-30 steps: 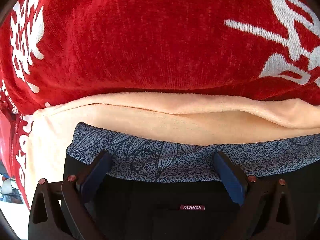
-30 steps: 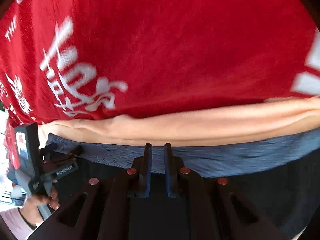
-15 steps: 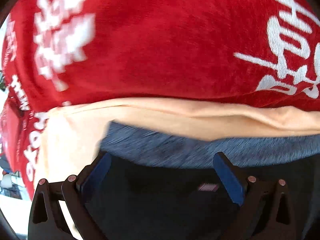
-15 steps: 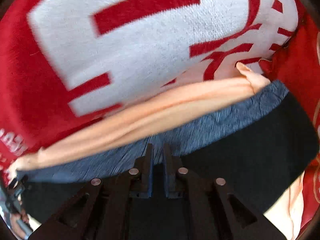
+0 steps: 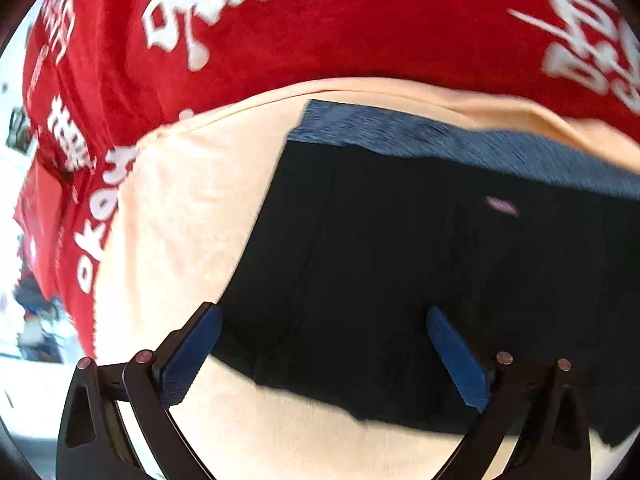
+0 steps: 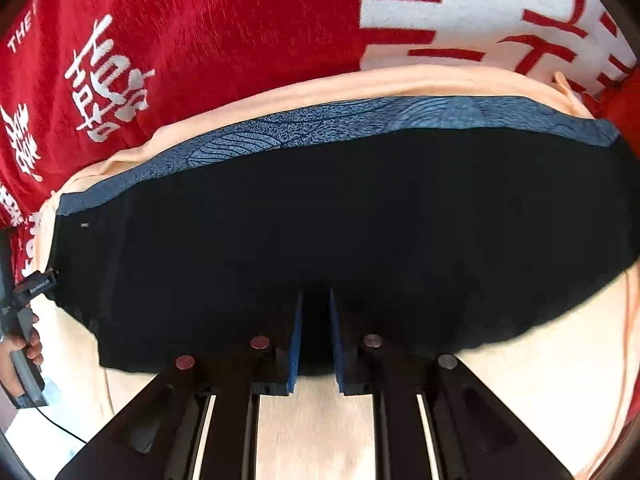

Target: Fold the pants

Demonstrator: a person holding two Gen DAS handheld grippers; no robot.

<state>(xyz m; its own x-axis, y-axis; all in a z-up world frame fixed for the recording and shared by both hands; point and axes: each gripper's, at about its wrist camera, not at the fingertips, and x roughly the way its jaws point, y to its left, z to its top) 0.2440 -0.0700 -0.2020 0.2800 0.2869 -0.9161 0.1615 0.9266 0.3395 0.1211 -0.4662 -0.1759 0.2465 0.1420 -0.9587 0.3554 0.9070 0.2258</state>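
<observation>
The black pants (image 5: 400, 260) with a blue-grey patterned waistband (image 5: 440, 140) lie folded on a peach cloth (image 5: 192, 220). My left gripper (image 5: 324, 320) is open and empty above the pants' near left part. In the right wrist view the pants (image 6: 320, 220) fill the middle, with the waistband (image 6: 320, 120) along the far edge. My right gripper (image 6: 315, 300) has its jaws nearly closed over the near edge of the pants; I cannot see whether fabric is pinched between them.
A red blanket with white lettering (image 5: 320, 20) lies beyond the peach cloth and shows in the right wrist view (image 6: 180, 40). The person's left hand on the other gripper's handle (image 6: 20, 344) shows at the left edge. A bright room shows at far left (image 5: 16, 320).
Both grippers have pulled back from the waistband toward the near edge of the pants, so much more of the pants shows. The left stays open, the right stays nearly closed.
</observation>
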